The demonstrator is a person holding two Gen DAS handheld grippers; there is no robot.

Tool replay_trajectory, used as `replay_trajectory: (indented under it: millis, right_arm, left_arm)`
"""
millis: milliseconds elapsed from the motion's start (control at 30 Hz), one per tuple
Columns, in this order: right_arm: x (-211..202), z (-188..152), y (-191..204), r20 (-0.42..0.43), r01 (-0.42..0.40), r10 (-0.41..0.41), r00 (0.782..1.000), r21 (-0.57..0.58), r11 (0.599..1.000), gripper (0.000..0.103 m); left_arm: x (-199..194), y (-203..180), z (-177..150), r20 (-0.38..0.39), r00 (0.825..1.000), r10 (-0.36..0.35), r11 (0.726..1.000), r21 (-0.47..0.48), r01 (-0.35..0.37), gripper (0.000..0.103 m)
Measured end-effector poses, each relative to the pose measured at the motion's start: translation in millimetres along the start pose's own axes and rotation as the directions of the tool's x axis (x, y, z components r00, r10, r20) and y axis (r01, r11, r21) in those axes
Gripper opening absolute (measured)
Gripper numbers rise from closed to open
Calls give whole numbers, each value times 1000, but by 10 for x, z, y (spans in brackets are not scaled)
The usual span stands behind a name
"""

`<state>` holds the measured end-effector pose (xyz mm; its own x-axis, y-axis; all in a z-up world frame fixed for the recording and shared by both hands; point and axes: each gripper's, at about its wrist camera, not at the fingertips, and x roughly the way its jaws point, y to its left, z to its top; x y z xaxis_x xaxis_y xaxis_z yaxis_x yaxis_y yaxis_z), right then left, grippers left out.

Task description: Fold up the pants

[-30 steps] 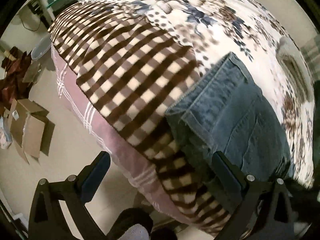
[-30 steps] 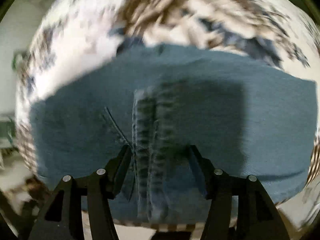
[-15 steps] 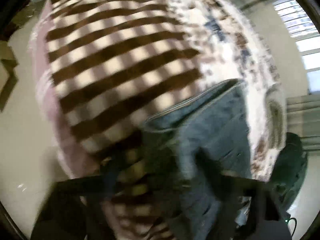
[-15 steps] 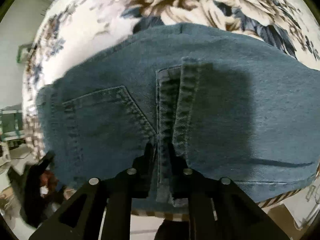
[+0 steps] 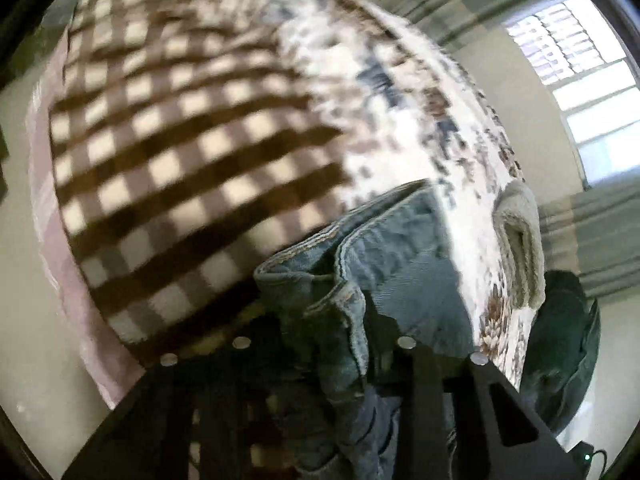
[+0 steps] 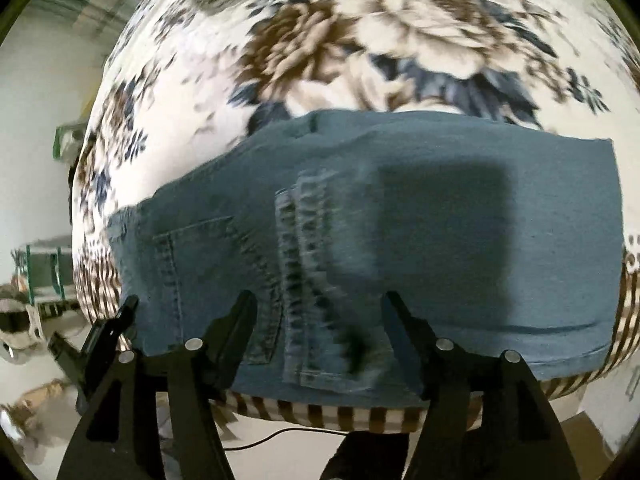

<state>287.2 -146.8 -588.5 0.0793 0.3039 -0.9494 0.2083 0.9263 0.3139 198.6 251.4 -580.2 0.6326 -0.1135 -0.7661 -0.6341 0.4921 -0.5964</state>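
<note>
Blue denim pants (image 6: 400,240) lie folded on a bed with a floral blanket (image 6: 360,40). In the right wrist view a back pocket and the doubled hem seam show. My right gripper (image 6: 316,320) is open, its fingers (image 6: 240,316) just above the near edge of the pants, holding nothing. In the left wrist view my left gripper (image 5: 324,340) is shut on a bunched end of the pants (image 5: 344,288) and lifts it off the bed. The left tip of that gripper is hidden in shadow and cloth.
A brown checked blanket (image 5: 180,160) covers the bed's near part over a pink sheet (image 5: 52,240). A folded grey towel (image 5: 520,248) lies past the pants. A dark bag (image 5: 568,340) sits on the floor. A window (image 5: 580,80) is at right.
My left gripper moved in and closed on the pants' end, raising it. My right gripper, shut on the hem seam half a second ago, has opened and let it go.
</note>
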Motion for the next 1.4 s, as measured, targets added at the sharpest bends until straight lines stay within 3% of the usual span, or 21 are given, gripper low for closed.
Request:
replay_trajectory:
  millis: [100,167,267,433,600,733,867,967,1067,1167,1267,1333,1400]
  right_arm:
    - [-45,6,-192,18,-14,13,1000,43,999,78]
    - [-35,10,-269,30,-25,23,999,69,997,91]
    - [-49,19,-447,38,-45,42,998,100,994,94]
    - [-227,14,-834,64,-76,68,996,135,988,94]
    - [-578,-53,-1487,97,-70,53,994,183,981,94]
    - [-813,-105,-2120,125,-50,20,992,241,969,94]
    - [-960,-178,-2811,149,-10,-36,988,299,954,94]
    - [-969,-239,-3285,143,30,-81,986,330,943,94]
    - [-963,-317,-3656,132,44,-97,986,356,933,94]
    - [-1001,-390,-3907,127,46,-100,987,372,927,94]
    - [-1073,-464,-4054,144,1,-60,988,380,925,94]
    - [-1105,-486,-4089,163,-47,-16,987,379,924,94]
    - [-1140,-488,-4086,186,-104,34,982,382,918,95]
  left_arm:
    - [-285,-217,-34,53,998,-21,998,56,18,22]
    - [-447,-404,-68,81,996,-32,994,109,23,21]
    - [-794,-795,-219,126,989,-76,975,218,47,21]
    - [-1326,-1571,-673,152,972,-180,914,392,108,21]
    - [-1483,-2293,-1400,53,958,-281,832,511,216,20]
    - [-1290,-2794,-2237,-111,941,-319,754,572,323,20]
    - [-955,-3057,-3040,-251,922,-295,677,626,387,20]
    - [-632,-3128,-3668,-328,917,-228,612,684,397,20]
    - [-266,-3113,-4197,-380,918,-112,566,735,373,21]
    - [21,-3117,-4433,-394,919,21,548,773,319,23]
    - [-29,-3218,-4409,-413,910,45,542,775,326,42]
    - [-143,-3329,-4370,-448,894,26,542,758,364,88]
    - [-272,-3392,-4344,-451,893,10,535,757,376,95]
